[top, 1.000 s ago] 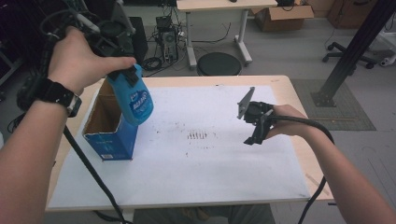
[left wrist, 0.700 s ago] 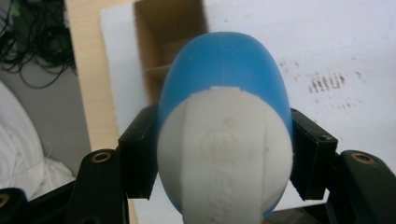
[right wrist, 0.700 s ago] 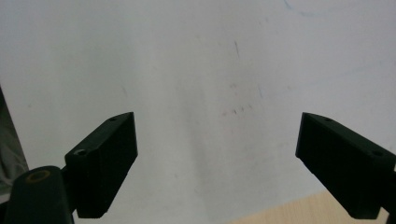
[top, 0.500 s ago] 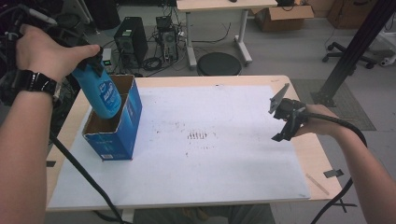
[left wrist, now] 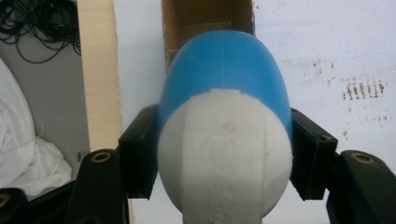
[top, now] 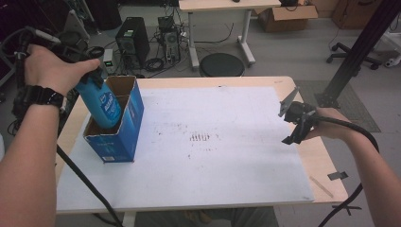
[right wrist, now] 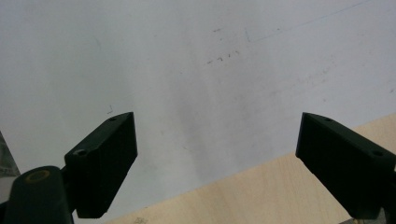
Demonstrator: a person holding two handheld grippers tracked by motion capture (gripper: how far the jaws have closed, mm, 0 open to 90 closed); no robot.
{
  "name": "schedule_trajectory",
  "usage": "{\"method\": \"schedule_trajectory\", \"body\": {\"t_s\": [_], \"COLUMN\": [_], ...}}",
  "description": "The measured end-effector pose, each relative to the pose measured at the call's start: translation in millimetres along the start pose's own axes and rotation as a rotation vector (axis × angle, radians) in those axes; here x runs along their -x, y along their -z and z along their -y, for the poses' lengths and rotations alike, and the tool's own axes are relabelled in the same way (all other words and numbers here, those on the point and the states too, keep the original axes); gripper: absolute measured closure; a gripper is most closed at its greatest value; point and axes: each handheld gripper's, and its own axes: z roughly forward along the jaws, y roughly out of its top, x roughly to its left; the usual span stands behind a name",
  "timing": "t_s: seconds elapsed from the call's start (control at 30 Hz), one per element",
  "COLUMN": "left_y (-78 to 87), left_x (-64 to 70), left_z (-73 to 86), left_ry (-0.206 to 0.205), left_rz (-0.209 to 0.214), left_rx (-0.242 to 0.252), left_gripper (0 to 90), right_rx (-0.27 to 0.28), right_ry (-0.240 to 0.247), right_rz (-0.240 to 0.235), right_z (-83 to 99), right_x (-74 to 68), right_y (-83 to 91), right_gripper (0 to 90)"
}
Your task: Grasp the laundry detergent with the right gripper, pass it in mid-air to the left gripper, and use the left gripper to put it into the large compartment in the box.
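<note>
A blue bottle (top: pixel 105 105) with a white top (left wrist: pixel 224 154) hangs tilted over an open blue cardboard box (top: pixel 124 133) at the table's left, its lower end inside the box's near compartment. My left gripper (top: pixel 90 71) is shut on the bottle's upper part; its black jaws press both sides of the bottle (left wrist: pixel 224 79) in the left gripper view. My right gripper (top: pixel 294 124) hovers open over the right side of the white sheet (top: pixel 213 161), with nothing between its fingers (right wrist: pixel 103 158).
The white sheet (right wrist: pixel 187 70) covers most of the wooden table (top: pixel 326 165); dark smudges (top: pixel 199 137) mark its middle. A strip of black tape (top: pixel 336 175) lies near the right front corner. Behind the table are a round stool (top: pixel 221 64), a computer tower (top: pixel 132 41) and cables.
My left gripper has carried the bottle left and down, so its lower end now sits inside the box. My right gripper has drifted right, toward the table's right edge.
</note>
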Motion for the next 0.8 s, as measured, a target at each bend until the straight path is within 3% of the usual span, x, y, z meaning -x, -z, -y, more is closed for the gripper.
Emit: {"method": "schedule_trajectory", "body": {"t_s": [0.43,0.8], "left_y": [-49.2,-78.7], "left_x": [-4.2,-3.7], "left_z": [9.5,14.0], "left_ry": [0.006,0.004], "left_rz": [-0.005,-0.009], "left_rx": [-0.051,-0.085], "left_gripper": [38.1,38.1], "right_rx": [0.004,0.005], "right_ry": [0.007,0.001], "right_rz": [-0.009,-0.017], "right_z": [0.5,-0.6], "right_x": [-2.9,-4.0], "right_y": [-1.1,-2.2], "right_gripper": [12.5,12.1]}}
